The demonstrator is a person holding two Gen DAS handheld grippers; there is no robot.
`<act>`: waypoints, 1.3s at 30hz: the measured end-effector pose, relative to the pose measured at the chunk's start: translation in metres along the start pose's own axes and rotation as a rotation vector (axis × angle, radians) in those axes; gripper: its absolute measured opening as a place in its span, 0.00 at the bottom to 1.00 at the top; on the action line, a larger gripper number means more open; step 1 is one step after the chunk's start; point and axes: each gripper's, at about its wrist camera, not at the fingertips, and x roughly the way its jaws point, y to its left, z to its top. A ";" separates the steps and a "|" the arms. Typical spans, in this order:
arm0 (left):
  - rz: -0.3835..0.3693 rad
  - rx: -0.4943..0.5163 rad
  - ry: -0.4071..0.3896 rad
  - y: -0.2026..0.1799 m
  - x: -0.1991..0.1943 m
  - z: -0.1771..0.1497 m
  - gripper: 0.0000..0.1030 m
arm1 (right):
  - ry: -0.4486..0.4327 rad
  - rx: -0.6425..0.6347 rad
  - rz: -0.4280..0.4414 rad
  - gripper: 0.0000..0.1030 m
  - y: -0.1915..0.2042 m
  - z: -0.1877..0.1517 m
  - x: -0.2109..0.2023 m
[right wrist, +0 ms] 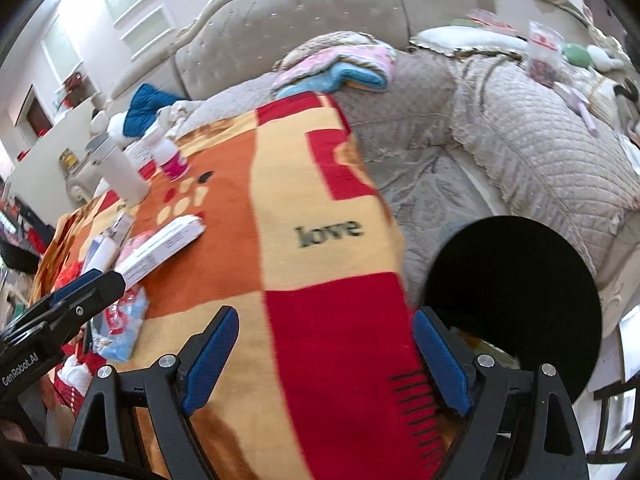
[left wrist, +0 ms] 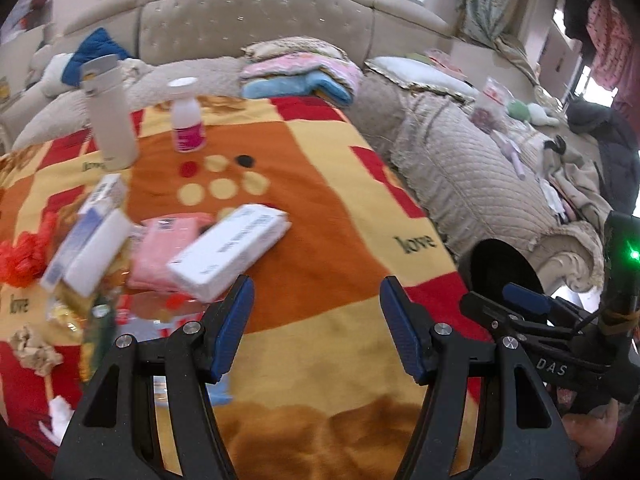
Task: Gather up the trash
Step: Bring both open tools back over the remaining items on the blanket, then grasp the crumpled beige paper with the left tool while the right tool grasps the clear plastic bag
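Note:
Trash lies on a red, orange and yellow blanket (left wrist: pixel 328 208): a long white box (left wrist: pixel 230 250), a pink packet (left wrist: pixel 160 252), a white and blue box (left wrist: pixel 94 240), red crumpled plastic (left wrist: pixel 24 256), crumpled paper (left wrist: pixel 34 350) and a blue wrapper (right wrist: pixel 120 328). A black bin (right wrist: pixel 516 280) stands off the blanket's right edge. My left gripper (left wrist: pixel 316 324) is open and empty, just right of the long white box. My right gripper (right wrist: pixel 326 356) is open and empty over the blanket's red corner, next to the bin; it also shows in the left wrist view (left wrist: pixel 524 300).
A white flask (left wrist: pixel 108 116) and a white bottle with a pink label (left wrist: pixel 186 116) stand at the blanket's far side. Folded towels (left wrist: pixel 304 72) and a beige quilted cover (left wrist: pixel 460 168) with clutter lie beyond and to the right. A tufted headboard (left wrist: pixel 256 20) is behind.

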 end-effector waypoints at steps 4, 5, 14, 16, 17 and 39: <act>0.039 -0.028 -0.011 0.022 -0.007 -0.003 0.62 | 0.004 -0.035 0.018 0.84 0.023 0.000 0.004; 0.048 -0.034 -0.014 0.026 -0.008 -0.004 0.62 | 0.005 -0.041 0.021 0.85 0.027 0.000 0.005; 0.121 -0.066 -0.033 0.061 -0.022 -0.013 0.62 | 0.019 -0.119 0.059 0.85 0.073 -0.002 0.011; 0.138 -0.070 -0.038 0.069 -0.026 -0.015 0.62 | 0.021 -0.127 0.065 0.85 0.079 -0.001 0.013; 0.144 -0.073 -0.041 0.072 -0.028 -0.015 0.62 | 0.023 -0.132 0.071 0.85 0.084 -0.001 0.014; 0.275 -0.280 -0.002 0.222 -0.066 -0.047 0.62 | 0.119 -0.267 0.177 0.84 0.160 -0.013 0.046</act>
